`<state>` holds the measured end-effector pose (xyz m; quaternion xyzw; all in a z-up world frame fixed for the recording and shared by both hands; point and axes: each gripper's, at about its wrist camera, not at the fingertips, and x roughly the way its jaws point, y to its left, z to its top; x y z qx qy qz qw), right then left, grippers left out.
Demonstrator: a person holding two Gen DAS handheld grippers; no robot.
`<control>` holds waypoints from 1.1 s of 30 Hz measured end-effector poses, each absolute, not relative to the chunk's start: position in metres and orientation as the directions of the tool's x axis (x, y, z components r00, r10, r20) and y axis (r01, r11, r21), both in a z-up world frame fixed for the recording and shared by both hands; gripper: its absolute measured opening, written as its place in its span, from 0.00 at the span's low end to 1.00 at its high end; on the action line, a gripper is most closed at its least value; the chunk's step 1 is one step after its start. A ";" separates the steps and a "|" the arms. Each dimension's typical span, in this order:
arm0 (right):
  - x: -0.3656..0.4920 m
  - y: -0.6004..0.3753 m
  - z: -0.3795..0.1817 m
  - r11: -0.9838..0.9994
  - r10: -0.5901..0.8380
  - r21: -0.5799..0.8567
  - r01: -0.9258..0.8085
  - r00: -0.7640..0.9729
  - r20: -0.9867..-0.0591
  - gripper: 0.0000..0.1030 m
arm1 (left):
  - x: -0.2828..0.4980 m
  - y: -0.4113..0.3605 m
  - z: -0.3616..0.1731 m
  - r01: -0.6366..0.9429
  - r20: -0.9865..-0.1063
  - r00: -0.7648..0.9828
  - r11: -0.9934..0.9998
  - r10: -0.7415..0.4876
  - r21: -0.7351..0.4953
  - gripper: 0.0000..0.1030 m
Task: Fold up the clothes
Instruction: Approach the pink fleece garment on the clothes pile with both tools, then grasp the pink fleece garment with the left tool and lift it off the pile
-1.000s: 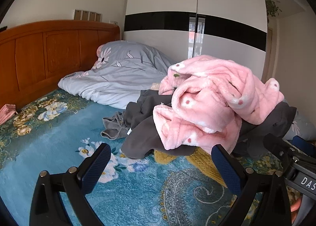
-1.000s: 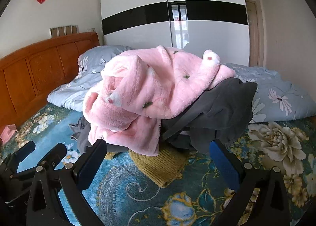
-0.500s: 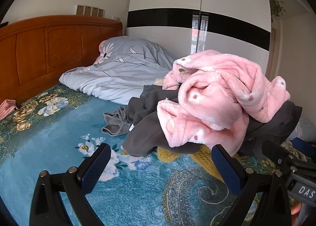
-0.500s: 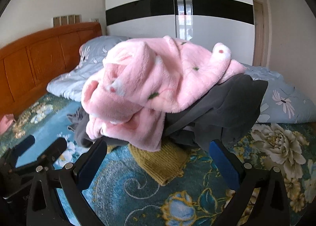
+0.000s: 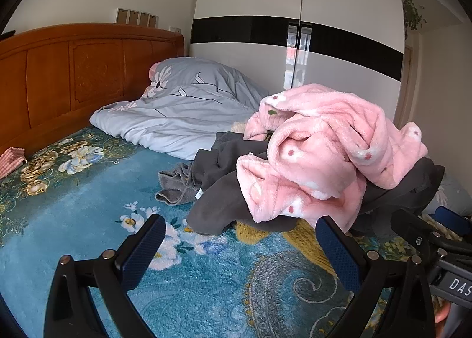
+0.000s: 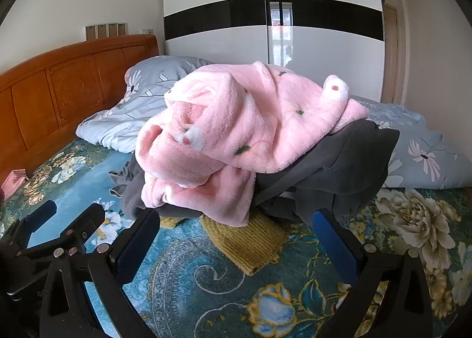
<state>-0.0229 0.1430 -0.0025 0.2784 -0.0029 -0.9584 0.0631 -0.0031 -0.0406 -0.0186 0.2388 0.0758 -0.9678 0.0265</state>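
Bedroom, blue floral bedspread point(image 5: 88, 220): unsorted heap, pink fleece garment point(image 6: 244, 128) atop dark grey clothes point(image 6: 339, 170), mustard knit point(image 6: 250, 243) beneath. Since a second ago I've closed in; heap larger. Left gripper point(image 5: 239, 252) and right gripper point(image 6: 236, 246) both spread wide, empty; first pick pending

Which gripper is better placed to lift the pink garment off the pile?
Probably the right gripper: it is open with the pink garment centred just ahead of it. The left gripper, also open, faces mostly bare blanket, with the pile off to its right.
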 end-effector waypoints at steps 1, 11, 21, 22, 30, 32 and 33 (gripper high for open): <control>-0.022 0.143 -0.001 -0.992 -0.126 0.041 0.122 -0.838 -0.531 1.00 | -0.003 -0.041 -0.018 0.088 -0.465 -0.885 -0.987 -0.014 -0.137 1.00; -0.024 0.136 0.007 -0.988 -0.147 0.039 0.149 -0.843 -0.518 1.00 | -0.003 -0.050 -0.029 0.077 -0.489 -0.872 -0.989 -0.004 -0.128 1.00; -0.030 0.161 0.003 -0.987 -0.158 0.101 0.124 -0.848 -0.505 1.00 | -0.036 -0.035 -0.010 -0.062 -0.537 -0.833 -0.987 0.132 -0.147 1.00; -0.029 0.168 -0.001 -0.989 -0.148 0.101 0.112 -0.844 -0.516 1.00 | -0.043 -0.028 -0.006 -0.091 -0.545 -0.821 -0.982 0.169 -0.167 1.00; 0.005 0.230 -0.010 -0.995 -0.082 0.095 0.039 -0.853 -0.515 1.00 | -0.102 0.017 0.014 -0.188 -0.542 -0.722 -0.877 0.429 -0.443 1.00; 0.011 0.240 -0.012 -0.995 -0.083 0.091 0.041 -0.847 -0.526 1.00 | -0.111 0.024 0.018 -0.184 -0.534 -0.712 -0.855 0.455 -0.484 0.99; 0.013 0.245 -0.014 -0.995 -0.086 0.092 0.043 -0.840 -0.535 1.00 | -0.114 0.026 0.019 -0.185 -0.527 -0.709 -0.845 0.468 -0.502 0.98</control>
